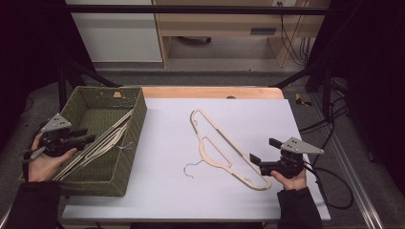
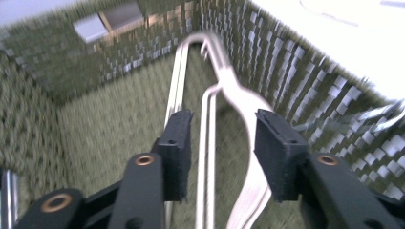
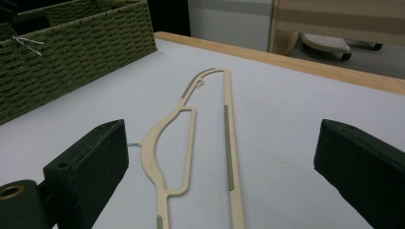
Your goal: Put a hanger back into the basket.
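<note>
A green woven basket (image 1: 136,138) sits at the left side of the white table (image 1: 167,191). Inside it lie pale hangers (image 1: 102,143), long and thin, laid slanting from the near left corner up to the far right wall. In the left gripper view the hangers (image 2: 239,100) look cream and smooth, with a curved neck and a metal hook at the far end by the basket wall (image 2: 296,81). That picture is a bit blurry.

The left gripper (image 1: 83,138) is held in the person's left hand (image 1: 45,162) over the near left part of the basket. Its jaws are partly apart. In the left gripper view one hanger bar runs between the two black pads (image 2: 277,152), but the pads do not press on it.

Another cream hanger (image 1: 224,148) lies flat on the table, well apart from the basket, with its wire hook (image 1: 193,168) pointing toward the person. It has thin grey strips along its bars.

The right gripper (image 1: 263,150) is held just beside the near end of this hanger. Its jaws are wide apart and hold nothing.
</note>
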The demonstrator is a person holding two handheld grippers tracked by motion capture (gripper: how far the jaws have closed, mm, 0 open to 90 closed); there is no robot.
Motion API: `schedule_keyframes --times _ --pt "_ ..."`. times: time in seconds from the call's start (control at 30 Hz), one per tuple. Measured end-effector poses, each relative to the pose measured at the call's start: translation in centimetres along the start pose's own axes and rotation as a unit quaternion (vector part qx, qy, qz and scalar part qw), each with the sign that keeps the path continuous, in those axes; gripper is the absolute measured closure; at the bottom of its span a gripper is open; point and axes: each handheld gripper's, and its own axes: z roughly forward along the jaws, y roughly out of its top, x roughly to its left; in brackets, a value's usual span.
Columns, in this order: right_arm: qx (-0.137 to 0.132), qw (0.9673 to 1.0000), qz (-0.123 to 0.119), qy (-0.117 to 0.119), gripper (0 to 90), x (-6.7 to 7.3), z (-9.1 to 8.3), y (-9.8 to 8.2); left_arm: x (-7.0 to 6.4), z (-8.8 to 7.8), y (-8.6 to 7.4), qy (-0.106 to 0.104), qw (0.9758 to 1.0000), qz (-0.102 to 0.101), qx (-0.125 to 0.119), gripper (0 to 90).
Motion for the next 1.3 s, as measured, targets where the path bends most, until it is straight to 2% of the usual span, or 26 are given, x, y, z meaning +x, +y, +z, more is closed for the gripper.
schedule_keyframes --times 0.17,0.33,0.47,0.67,0.7,0.93,1.1,1.23,1.3 --pt "-0.001 1.0000 -0.004 0.003 5.1 0.1 0.0 0.0 -1.4 -0.7 1.3 -0.001 0.9981 -0.022 -0.058 41.1" --pt "-0.003 1.0000 -0.002 0.005 5.3 0.2 0.0 0.1 -3.5 -0.8 2.6 -0.024 0.9943 -0.029 -0.100 29.9" --pt "-0.003 1.0000 -0.006 0.007 5.4 0.3 0.1 0.1 -5.8 -0.4 3.7 -0.028 0.9928 -0.014 -0.115 18.2" --pt "-0.002 0.9999 -0.007 0.011 6.3 0.5 0.2 0.2 -8.9 0.2 4.7 -0.052 0.9885 -0.018 -0.141 10.9" --pt "-0.003 0.9999 -0.009 0.013 6.4 0.5 0.3 0.2 -9.4 0.4 4.8 -0.058 0.9872 -0.023 -0.147 10.5" --pt "0.003 0.9998 -0.009 0.019 7.1 0.8 0.7 0.2 -12.8 1.8 4.9 -0.093 0.9826 -0.019 -0.160 9.2" --pt "0.005 0.9996 -0.012 0.024 7.5 1.0 0.9 0.2 -15.1 3.3 4.9 -0.114 0.9821 -0.009 -0.150 9.2" --pt "0.007 0.9996 -0.014 0.026 7.1 1.0 1.0 0.1 -16.7 4.2 4.9 -0.127 0.9804 -0.004 -0.150 9.4" --pt "0.006 0.9996 -0.013 0.027 6.9 1.0 1.0 0.1 -17.4 4.7 4.8 -0.130 0.9804 -0.002 -0.148 9.4"
